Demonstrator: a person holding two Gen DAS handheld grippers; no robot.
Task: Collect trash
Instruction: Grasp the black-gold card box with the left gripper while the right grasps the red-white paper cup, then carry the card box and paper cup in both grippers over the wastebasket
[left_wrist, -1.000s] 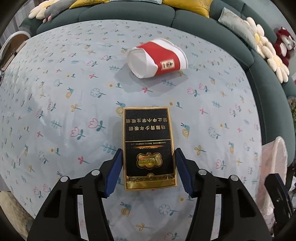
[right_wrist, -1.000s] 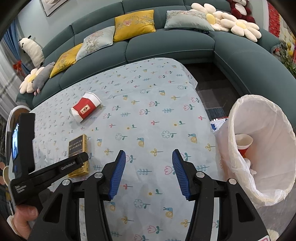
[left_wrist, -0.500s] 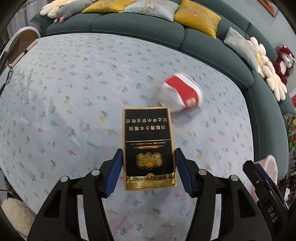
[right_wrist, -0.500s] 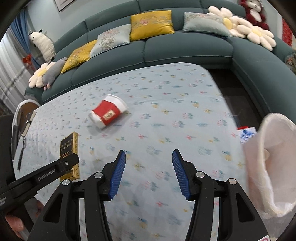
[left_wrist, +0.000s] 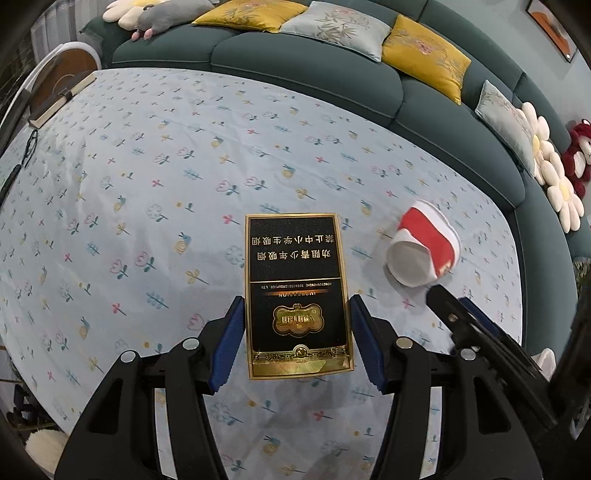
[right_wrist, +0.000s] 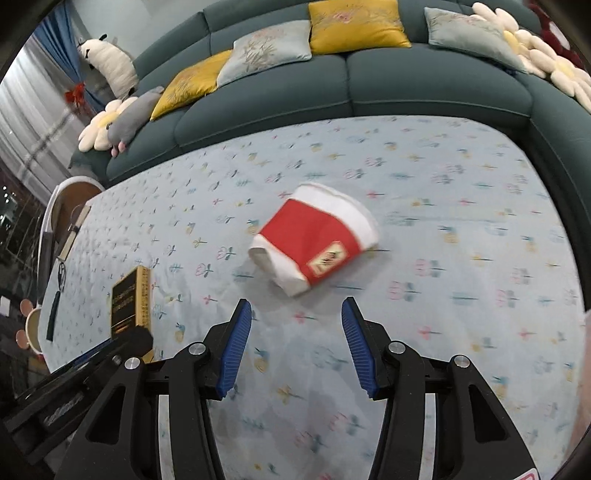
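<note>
My left gripper (left_wrist: 297, 332) is shut on a black and gold cigarette box (left_wrist: 297, 291) and holds it above the floral tablecloth (left_wrist: 147, 184). The box also shows at the left of the right wrist view (right_wrist: 131, 301), by the left gripper's finger (right_wrist: 122, 347). A crushed red and white paper cup (right_wrist: 317, 243) lies on its side on the cloth, just ahead of my right gripper (right_wrist: 295, 343), which is open and empty. In the left wrist view the cup (left_wrist: 424, 254) lies right of the box, beside the right gripper's finger (left_wrist: 465, 325).
A dark green sofa (right_wrist: 406, 85) with yellow and grey cushions wraps the table's far and right sides. A book (left_wrist: 59, 101) and a cord lie at the table's far left edge. Part of a white bag shows at the right edge (right_wrist: 585, 406).
Both grippers have swung left. The cigarette box has been lifted off the cloth in the left gripper. The right gripper has moved close to the cup, and the trash bag has left its view.
</note>
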